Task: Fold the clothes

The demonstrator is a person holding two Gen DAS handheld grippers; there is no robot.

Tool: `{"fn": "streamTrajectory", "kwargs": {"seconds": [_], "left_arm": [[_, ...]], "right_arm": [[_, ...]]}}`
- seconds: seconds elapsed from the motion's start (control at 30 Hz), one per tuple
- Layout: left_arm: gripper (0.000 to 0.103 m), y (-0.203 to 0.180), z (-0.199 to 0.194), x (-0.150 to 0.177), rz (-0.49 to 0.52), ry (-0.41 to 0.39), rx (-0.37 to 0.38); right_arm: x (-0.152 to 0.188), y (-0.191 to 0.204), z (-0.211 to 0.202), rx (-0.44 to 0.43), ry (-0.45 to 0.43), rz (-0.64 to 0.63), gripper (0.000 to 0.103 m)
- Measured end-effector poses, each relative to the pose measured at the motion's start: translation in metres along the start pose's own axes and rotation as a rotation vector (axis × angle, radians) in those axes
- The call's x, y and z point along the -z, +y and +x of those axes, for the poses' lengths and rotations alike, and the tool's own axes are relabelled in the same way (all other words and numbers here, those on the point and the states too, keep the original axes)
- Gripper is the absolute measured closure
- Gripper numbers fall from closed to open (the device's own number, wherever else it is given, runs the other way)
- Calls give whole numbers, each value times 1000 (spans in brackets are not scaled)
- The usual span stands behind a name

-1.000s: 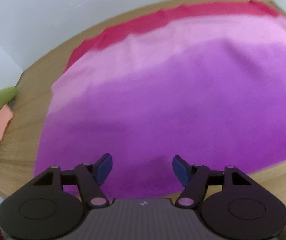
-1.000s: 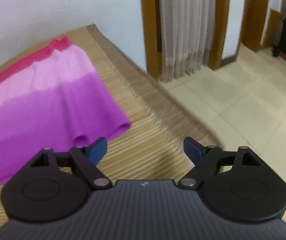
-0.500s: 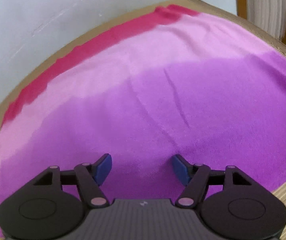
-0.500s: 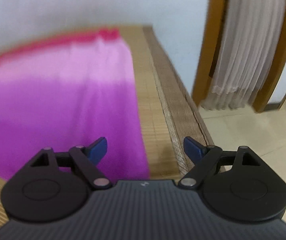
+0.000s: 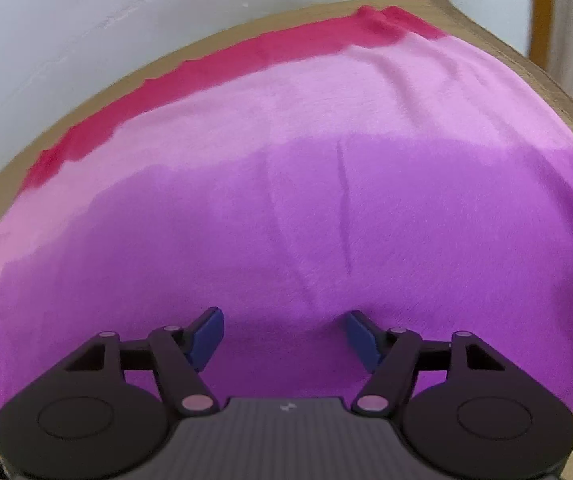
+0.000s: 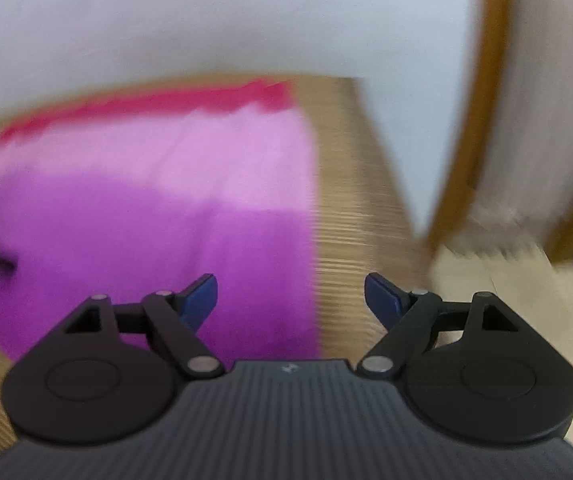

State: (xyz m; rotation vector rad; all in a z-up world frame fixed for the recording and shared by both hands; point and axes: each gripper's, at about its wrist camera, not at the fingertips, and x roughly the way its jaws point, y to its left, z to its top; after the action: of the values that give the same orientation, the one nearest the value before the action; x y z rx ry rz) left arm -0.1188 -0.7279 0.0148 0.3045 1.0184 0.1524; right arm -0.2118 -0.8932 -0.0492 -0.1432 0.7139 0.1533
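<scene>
A: How is the soft knit garment banded in purple, pale pink and red (image 5: pixel 286 208) expected to handle?

B: It is judged light and limp, with no stiffness of its own. It is spread nearly flat on the woven straw mat (image 6: pixel 350 240) and fills most of the left wrist view, the red band at the upper edge of the frame by the white wall (image 5: pixel 86 20). Shallow creases are seen running down the centre of the purple field, so the cloth is likely to be dragged and bunched rather than slid whole.

A: What is held by the tongs?

B: Nothing. The left tongs (image 5: pixel 282 334) are seen wide apart at lower centre above the purple cloth, with no fabric pinched. The right tongs (image 6: pixel 290 294) are spread wider, over the garment's right edge in the blurred right wrist view; cloth shows behind one blue finger (image 6: pixel 200 298), mat behind the other.

A: Where should hold be taken?

B: A pinch at the near hem or a lower corner is suggested, one side per tongs, so that a single layer is lifted evenly. A loose pinch could let the thin fabric slip out.
</scene>
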Motion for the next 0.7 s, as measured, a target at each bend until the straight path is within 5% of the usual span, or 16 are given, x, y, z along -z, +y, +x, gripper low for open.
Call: {"fn": "streamTrajectory", "kwargs": {"seconds": [0.13, 0.27, 0.4, 0.57, 0.7], "left_arm": [[31, -35, -6, 1, -73, 13, -202], [34, -68, -20, -3, -258, 115, -340], [34, -116, -59, -13, -465, 109, -249], [33, -177, -88, -39, -495, 62, -213], [32, -193, -92, -49, -544, 59, -215]], "right_arm": [[27, -40, 8, 27, 33, -224, 21], [38, -132, -15, -100, -1, -227, 21], [39, -205, -56, -253, -21, -209, 21], [-5, -254, -51, -443, -33, -240, 21], [-52, -250, -13, -551, -9, -273, 21]]}}
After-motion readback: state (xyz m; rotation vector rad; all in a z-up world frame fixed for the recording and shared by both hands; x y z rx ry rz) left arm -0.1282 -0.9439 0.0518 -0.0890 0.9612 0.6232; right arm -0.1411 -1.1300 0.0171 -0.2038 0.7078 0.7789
